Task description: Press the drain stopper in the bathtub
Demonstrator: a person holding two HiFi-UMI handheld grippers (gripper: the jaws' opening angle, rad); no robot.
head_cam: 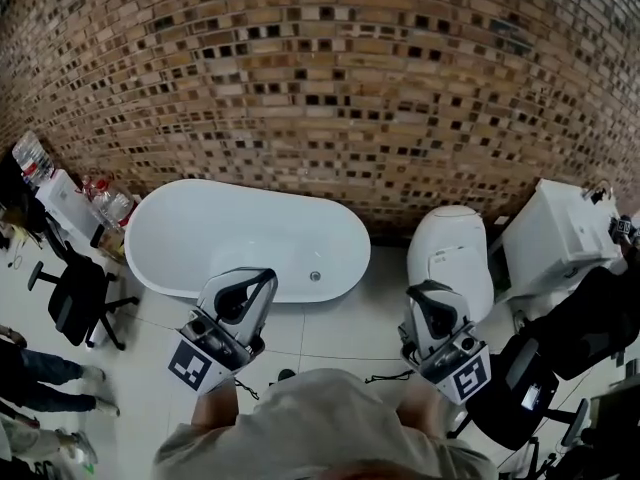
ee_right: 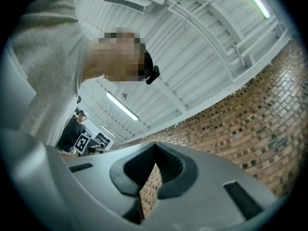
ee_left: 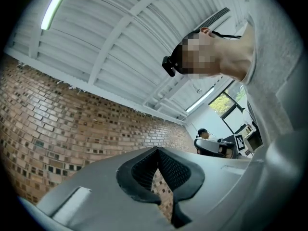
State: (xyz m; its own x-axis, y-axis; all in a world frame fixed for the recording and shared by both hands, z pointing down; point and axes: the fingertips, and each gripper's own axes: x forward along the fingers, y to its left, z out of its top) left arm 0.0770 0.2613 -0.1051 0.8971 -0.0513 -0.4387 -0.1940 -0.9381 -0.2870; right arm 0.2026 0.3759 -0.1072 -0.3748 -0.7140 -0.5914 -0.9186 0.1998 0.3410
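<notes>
A white oval bathtub (head_cam: 190, 236) stands on the floor against the brick wall, and its small round drain stopper (head_cam: 315, 276) shows on the tub floor near the right end. My left gripper (head_cam: 252, 278) is held in front of the tub's near rim, pointing up, left of the stopper and apart from it. My right gripper (head_cam: 426, 290) is held in front of the toilet, also pointing up. In the gripper views, the left gripper (ee_left: 157, 150) and right gripper (ee_right: 155, 146) have their tips together with nothing held, facing ceiling and brick wall. Tub and stopper are hidden there.
A white toilet (head_cam: 450, 256) stands right of the tub, with a white cabinet (head_cam: 560, 236) further right. A black office chair (head_cam: 75, 298) and bottles (head_cam: 110, 206) sit at the tub's left end. Someone's legs (head_cam: 45, 373) show at lower left. A dark chair (head_cam: 590, 328) is at right.
</notes>
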